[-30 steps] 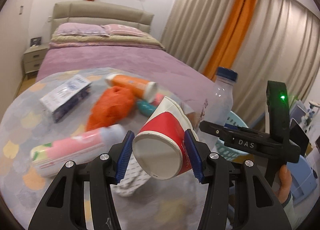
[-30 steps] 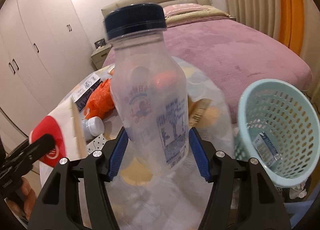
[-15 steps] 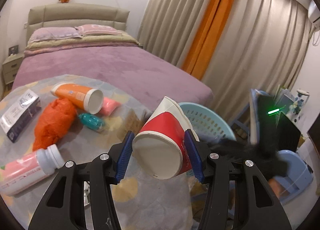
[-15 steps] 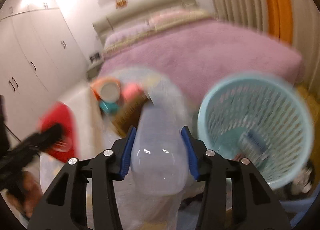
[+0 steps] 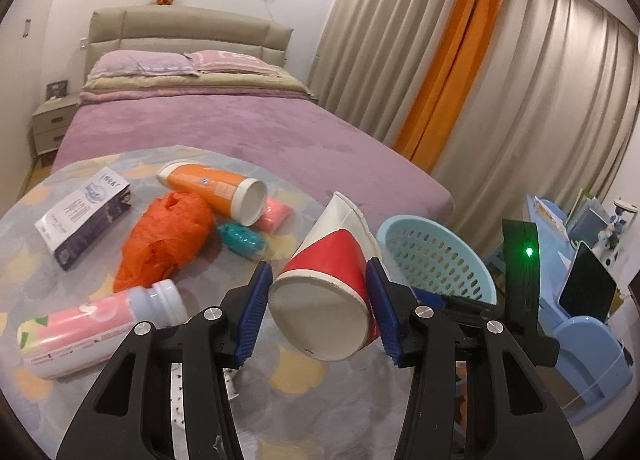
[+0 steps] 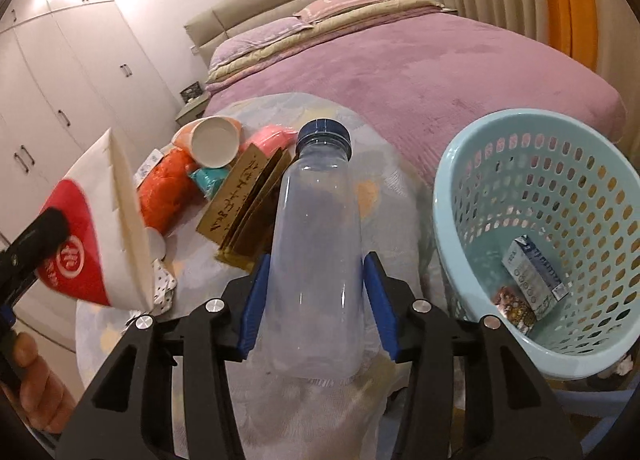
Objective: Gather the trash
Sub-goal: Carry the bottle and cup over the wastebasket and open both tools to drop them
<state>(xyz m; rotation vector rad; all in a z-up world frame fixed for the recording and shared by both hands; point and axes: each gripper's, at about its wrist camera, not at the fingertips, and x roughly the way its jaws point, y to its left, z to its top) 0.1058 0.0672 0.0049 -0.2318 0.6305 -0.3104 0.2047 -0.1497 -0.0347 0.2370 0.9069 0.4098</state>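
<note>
My left gripper [image 5: 318, 310] is shut on a red and white paper cup [image 5: 328, 284], held above the round table's right side, its base toward the camera. The cup also shows in the right wrist view [image 6: 92, 236]. My right gripper [image 6: 316, 300] is shut on a clear plastic bottle [image 6: 318, 256] with a dark blue cap, tilted forward over the table edge. A light blue perforated basket [image 6: 472, 180] stands just right of the table and holds a small carton [image 6: 534, 270] and a wrapper. The basket also shows in the left wrist view [image 5: 436, 256].
On the table [image 5: 248, 392] lie an orange bag [image 5: 168, 236], an orange tube [image 5: 212, 188], a pink bottle [image 5: 96, 328], a white box [image 5: 84, 216], a teal item [image 5: 242, 240] and a gold card [image 6: 244, 208]. A purple bed [image 5: 224, 128] lies behind. Blue furniture [image 5: 580, 340] stands at right.
The right gripper has tipped the bottle forward and swung it toward the basket, then steadied. The left gripper has turned right with the cup, bringing the basket into view.
</note>
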